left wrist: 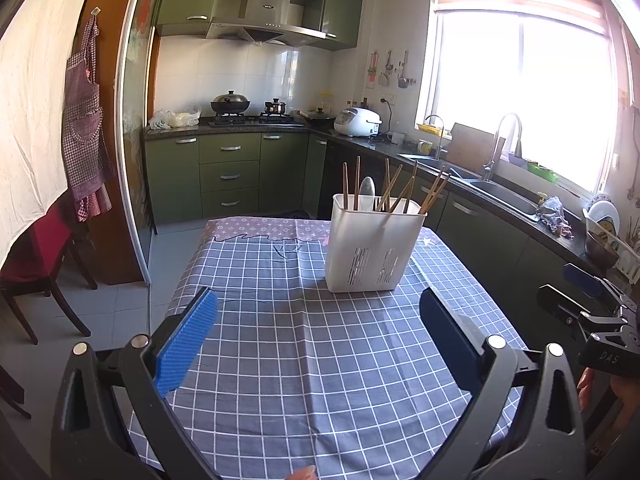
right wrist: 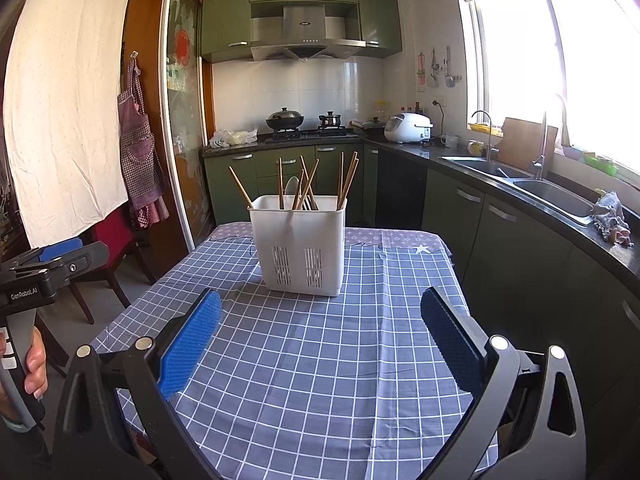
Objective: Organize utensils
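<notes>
Both the left gripper (left wrist: 318,336) and right gripper (right wrist: 320,334) are hovering with jaws spread wide and empty over the checked desk (right wrist: 320,360), the white utensil caddy (right wrist: 301,246) of chopsticks (right wrist: 347,178) standing just beyond them.

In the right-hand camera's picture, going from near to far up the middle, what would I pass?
Right gripper, jaws apart → checked tablecloth → white utensil holder with chopsticks → green cabinets → stove → range hood.

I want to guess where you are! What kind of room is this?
It looks like a home kitchen. There is a stove with a pot on it, a sink under the window, and a rice cooker on the counter.
</notes>
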`<state>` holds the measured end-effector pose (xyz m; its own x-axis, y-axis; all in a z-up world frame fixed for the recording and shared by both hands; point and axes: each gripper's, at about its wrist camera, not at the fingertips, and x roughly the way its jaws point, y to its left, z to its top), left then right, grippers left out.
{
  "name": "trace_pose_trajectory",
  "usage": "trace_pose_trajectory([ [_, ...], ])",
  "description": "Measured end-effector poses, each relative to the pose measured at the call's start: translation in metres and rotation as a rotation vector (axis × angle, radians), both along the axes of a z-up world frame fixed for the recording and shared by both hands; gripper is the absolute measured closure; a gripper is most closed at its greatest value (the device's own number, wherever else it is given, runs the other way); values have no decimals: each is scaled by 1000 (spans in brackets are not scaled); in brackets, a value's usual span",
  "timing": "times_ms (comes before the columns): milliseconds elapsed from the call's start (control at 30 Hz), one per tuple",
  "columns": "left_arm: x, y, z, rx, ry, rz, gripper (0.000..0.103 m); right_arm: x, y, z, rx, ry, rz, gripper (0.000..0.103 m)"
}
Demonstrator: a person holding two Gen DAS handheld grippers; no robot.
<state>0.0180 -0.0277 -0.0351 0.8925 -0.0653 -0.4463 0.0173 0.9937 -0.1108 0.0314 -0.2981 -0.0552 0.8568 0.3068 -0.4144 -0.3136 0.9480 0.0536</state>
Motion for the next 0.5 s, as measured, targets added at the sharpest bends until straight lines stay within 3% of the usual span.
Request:
trace_pose_trajectory([
  [500, 0, 2, -1, -6, 7, 0, 7, 0, 0, -1, 2, 3, 3, 5],
])
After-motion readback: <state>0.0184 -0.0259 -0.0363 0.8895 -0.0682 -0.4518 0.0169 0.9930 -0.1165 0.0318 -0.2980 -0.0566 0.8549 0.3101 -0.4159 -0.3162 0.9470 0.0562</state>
